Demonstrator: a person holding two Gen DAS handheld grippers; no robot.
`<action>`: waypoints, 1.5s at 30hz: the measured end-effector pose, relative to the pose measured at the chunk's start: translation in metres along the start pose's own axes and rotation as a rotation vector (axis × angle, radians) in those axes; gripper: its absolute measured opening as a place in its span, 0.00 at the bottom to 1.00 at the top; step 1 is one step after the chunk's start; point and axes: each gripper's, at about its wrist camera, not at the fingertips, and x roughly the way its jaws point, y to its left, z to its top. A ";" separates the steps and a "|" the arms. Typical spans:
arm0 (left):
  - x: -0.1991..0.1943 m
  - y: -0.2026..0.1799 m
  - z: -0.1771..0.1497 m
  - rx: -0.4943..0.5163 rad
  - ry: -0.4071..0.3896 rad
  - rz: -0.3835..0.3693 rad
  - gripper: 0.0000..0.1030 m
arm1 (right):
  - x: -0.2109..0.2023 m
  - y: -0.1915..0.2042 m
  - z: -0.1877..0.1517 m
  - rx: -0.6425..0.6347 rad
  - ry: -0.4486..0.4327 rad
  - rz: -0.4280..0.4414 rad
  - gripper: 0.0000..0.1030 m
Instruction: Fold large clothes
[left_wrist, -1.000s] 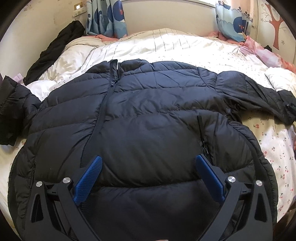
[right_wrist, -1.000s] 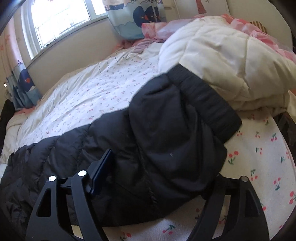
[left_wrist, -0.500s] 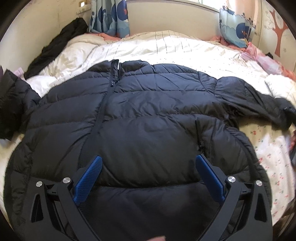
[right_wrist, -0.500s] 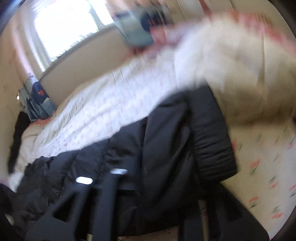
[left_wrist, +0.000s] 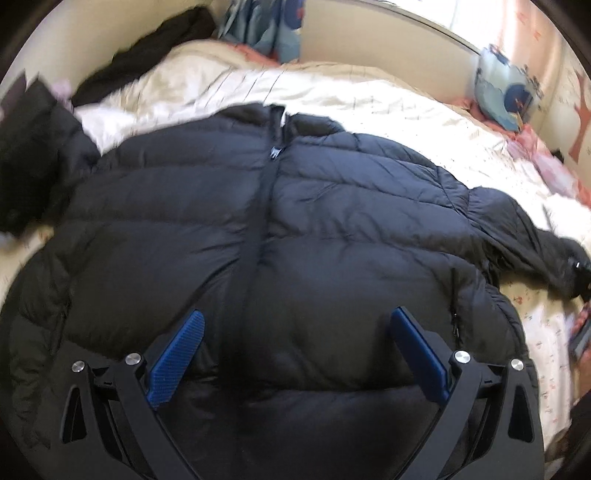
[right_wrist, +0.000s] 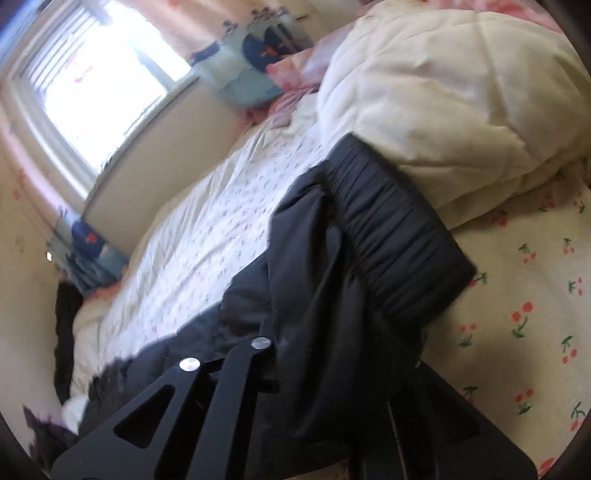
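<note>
Right wrist view: sleeve pinched in right gripper, jacket flat on bed, left gripper spread wide and empty above hem; best carried smoothly across chest, cuff kept taut, no dragging.

A bed with a cherry-print sheet carries a black puffer jacket spread flat, a bunched cream duvet and a dark garment.

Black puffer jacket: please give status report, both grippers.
Left gripper open above black puffer jacket. Right gripper shut on right sleeve. Jacket zipped, flat on bed. White duvet touches cuff.
</note>
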 end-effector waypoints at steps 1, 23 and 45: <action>-0.002 0.005 0.001 -0.016 -0.002 -0.011 0.94 | -0.009 0.002 0.010 0.018 -0.042 0.009 0.04; -0.024 0.086 0.012 -0.071 -0.045 0.107 0.94 | -0.026 0.258 -0.035 -0.294 -0.037 0.308 0.04; -0.058 0.216 0.011 -0.282 -0.094 0.219 0.94 | 0.056 0.612 -0.432 -1.047 0.341 0.516 0.04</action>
